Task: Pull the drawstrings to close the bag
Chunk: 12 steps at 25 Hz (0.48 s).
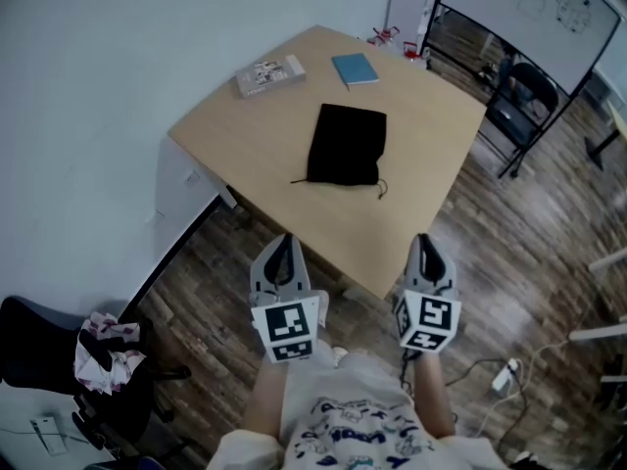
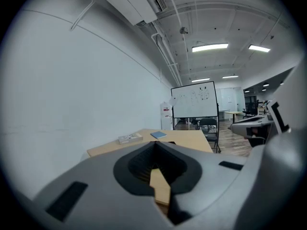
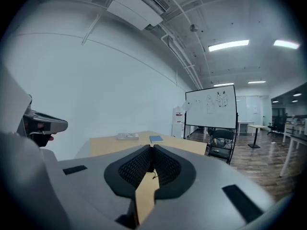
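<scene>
Hovering closed and empty: left gripper, right gripper.

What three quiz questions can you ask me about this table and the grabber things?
1. True or false: the black bag lies flat on the table.
2. What colour is the notebook beyond the bag? A red, B blue, C green.
3. Fill in: the left gripper and right gripper are both ___ (open or shut).

Key: 1 true; 2 B; 3 shut, holding nothing.
</scene>
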### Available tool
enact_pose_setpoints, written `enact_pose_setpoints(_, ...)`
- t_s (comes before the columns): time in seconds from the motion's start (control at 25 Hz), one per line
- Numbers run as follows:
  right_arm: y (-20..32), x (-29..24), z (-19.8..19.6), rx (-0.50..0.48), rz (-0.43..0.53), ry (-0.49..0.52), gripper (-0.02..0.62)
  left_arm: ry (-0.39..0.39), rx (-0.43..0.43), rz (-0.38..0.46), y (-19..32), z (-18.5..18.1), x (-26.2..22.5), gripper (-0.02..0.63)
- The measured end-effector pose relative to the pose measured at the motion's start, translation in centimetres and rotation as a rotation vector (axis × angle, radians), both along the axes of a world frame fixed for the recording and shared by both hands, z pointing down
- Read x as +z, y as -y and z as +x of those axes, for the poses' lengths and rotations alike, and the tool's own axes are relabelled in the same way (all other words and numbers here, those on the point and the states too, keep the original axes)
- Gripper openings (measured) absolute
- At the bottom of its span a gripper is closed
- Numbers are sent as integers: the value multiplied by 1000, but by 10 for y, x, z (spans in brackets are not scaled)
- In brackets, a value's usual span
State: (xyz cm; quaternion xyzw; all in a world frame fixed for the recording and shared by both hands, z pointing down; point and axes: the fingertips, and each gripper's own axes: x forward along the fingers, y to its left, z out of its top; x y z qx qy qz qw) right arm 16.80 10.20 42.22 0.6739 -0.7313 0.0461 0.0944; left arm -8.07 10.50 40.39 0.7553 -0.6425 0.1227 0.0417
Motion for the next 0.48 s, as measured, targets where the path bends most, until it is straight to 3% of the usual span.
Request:
enact_pose_setpoints(0.24, 54, 23, -4, 6, -43, -25, 2, 20, 5, -73, 61, -9, 32, -2)
enact_pose_setpoints(0.48, 115, 54, -9, 7, -152, -44, 25, 47, 98, -203, 125, -12, 73, -2)
